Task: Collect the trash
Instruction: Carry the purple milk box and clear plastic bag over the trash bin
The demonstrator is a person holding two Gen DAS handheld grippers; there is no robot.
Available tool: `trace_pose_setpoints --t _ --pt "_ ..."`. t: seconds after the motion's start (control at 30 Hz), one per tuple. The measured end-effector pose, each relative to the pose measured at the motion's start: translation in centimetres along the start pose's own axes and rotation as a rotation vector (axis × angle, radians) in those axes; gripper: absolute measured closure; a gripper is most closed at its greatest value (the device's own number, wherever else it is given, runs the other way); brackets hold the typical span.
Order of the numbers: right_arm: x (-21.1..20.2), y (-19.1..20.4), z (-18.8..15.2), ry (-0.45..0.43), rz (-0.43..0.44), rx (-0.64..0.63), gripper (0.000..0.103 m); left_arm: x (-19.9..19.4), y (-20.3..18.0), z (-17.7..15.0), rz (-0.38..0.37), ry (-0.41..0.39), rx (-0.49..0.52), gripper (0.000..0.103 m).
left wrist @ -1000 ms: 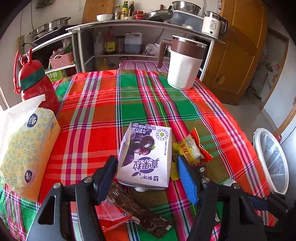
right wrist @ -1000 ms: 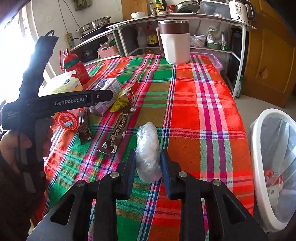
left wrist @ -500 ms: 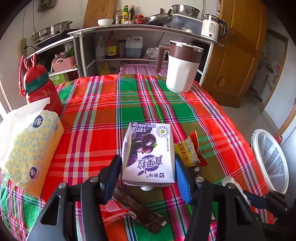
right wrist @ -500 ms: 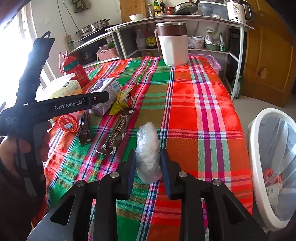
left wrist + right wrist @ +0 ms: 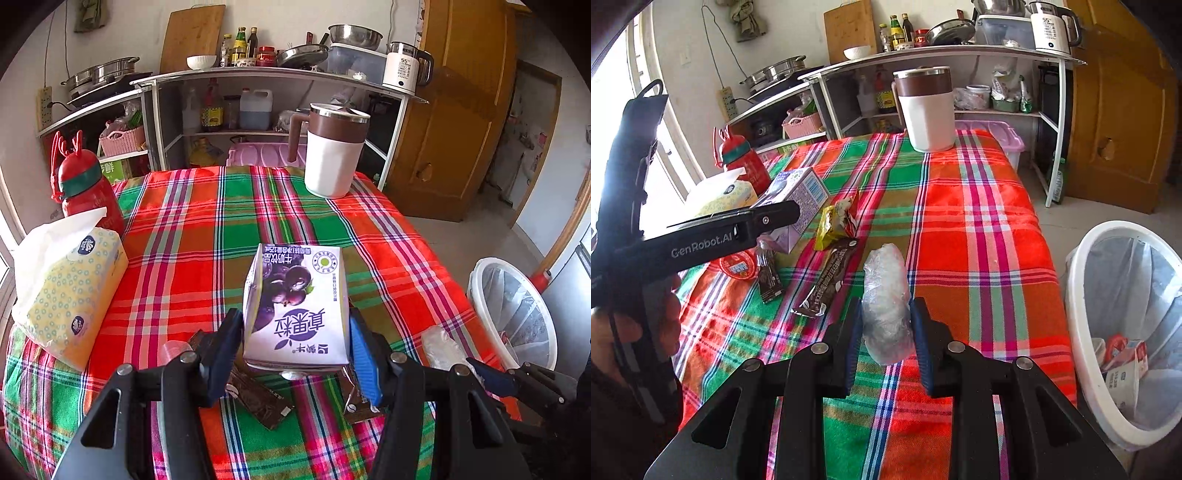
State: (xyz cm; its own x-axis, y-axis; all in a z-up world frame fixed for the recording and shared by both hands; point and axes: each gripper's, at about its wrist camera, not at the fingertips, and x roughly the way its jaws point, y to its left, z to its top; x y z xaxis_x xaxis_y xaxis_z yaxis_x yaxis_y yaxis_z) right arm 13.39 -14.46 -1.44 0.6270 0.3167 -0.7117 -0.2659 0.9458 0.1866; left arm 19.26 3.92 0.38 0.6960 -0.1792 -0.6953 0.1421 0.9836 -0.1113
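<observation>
Currently left gripper (image 5: 295,350) is clamped on the purple-and-white blueberry milk carton (image 5: 297,306), both pads against its sides, lifted over brown snack wrappers (image 5: 258,397). Right gripper (image 5: 884,334) is pinched narrow on a crumpled clear plastic bag (image 5: 886,295). White mesh-lined trash bin (image 5: 1082,350) sits to its right, off the plaid tablecloth (image 5: 979,229).

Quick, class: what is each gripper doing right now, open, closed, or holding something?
Left gripper: closed on the purple milk carton.
Right gripper: closed on the crumpled clear plastic.
</observation>
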Motion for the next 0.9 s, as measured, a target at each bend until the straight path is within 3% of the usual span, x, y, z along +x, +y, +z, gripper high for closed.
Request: trace_pose_setpoints --t 0.9 --pt "-6.8 -4.8 -1.5 -0.108 -0.078 0.111 0.075 -4.8 -8.6 -2.6 -0.117 -0.052 0.091 0.044"
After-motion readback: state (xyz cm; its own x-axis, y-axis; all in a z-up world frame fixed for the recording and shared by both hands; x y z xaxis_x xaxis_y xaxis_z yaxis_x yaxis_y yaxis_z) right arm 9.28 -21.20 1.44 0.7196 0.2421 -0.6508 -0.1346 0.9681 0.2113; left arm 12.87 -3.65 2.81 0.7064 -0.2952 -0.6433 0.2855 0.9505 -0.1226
